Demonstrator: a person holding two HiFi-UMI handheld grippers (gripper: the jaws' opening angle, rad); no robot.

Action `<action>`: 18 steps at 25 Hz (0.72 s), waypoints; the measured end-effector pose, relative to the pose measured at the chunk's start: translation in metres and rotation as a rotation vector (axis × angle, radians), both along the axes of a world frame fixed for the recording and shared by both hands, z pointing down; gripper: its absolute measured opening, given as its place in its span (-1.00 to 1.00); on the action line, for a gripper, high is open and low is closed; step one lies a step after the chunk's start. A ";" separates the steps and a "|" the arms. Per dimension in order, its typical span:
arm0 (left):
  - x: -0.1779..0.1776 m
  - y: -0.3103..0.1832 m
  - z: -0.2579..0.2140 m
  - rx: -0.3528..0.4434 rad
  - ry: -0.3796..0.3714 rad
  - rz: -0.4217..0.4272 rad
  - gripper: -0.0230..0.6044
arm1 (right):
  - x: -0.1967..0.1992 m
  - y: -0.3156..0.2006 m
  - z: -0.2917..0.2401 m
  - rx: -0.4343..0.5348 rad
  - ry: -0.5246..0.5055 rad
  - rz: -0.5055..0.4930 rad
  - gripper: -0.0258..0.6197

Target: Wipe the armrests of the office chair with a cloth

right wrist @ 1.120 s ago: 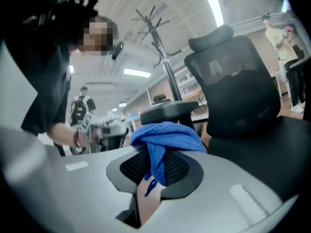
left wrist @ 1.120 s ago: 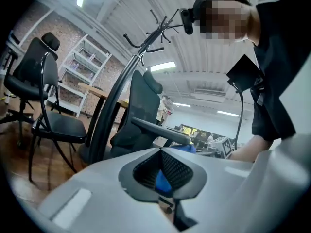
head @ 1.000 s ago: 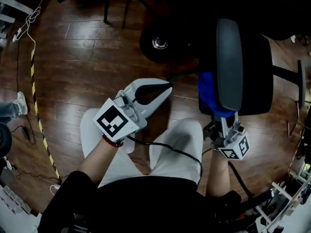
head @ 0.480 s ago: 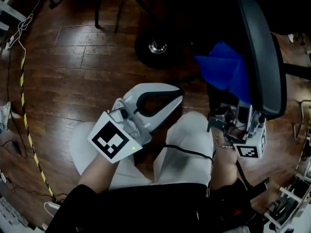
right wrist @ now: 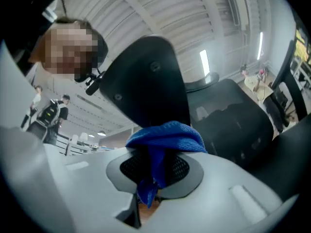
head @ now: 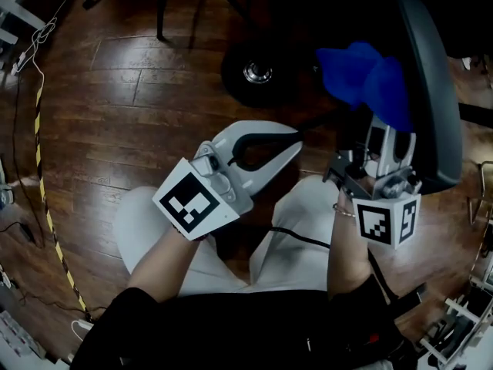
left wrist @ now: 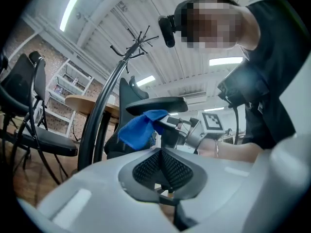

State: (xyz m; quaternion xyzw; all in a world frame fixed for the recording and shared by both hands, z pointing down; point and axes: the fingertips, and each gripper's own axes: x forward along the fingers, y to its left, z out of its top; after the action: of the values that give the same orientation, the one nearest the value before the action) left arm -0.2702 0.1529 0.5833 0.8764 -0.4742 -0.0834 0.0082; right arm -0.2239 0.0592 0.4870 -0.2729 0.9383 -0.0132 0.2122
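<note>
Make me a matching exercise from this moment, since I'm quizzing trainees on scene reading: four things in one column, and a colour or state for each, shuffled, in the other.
Things
1. left hand-held gripper
2. right hand-held gripper
3. cloth
4. armrest

Colour or state
A. blue, bunched up
B. dark grey, long pad
C. shut on the cloth
D. shut, nothing between the jaws

Pairs: 1-D, 2-C, 3-A, 4-B

This is an open office or lab workspace, with a dark plank floor (head: 115, 106) that has black-and-yellow tape (head: 48, 206) and loose cables (head: 42, 33) down the frame's left. Strip lights (left wrist: 70, 8) run across a ribbed ceiling above a coat stand (left wrist: 136, 45) and wire shelving (left wrist: 68, 84). An office chair (head: 427, 91) stands at the right.
</note>
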 end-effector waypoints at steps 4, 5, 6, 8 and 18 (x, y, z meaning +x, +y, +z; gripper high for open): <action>-0.029 -0.002 -0.007 0.020 0.058 -0.055 -0.91 | -0.013 -0.001 -0.004 0.087 0.044 0.185 -0.74; -0.035 -0.002 -0.009 0.028 0.065 -0.070 -0.91 | -0.017 -0.003 -0.002 0.088 0.050 0.217 -0.74; -0.039 -0.002 -0.010 0.034 0.067 -0.077 -0.91 | -0.020 -0.005 0.004 0.079 0.061 0.237 -0.74; -0.040 -0.001 -0.008 0.038 0.045 -0.072 -0.91 | -0.024 -0.010 0.019 0.033 0.091 0.251 -0.74; -0.047 -0.018 0.030 -0.017 -0.071 -0.084 -0.91 | -0.037 -0.042 0.125 -0.330 0.208 0.328 -0.74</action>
State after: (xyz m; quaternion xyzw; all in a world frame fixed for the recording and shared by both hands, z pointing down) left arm -0.3169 0.1353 0.6130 0.8580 -0.5113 -0.0482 -0.0047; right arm -0.2613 0.0170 0.6123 -0.4521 0.8835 -0.1033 0.0667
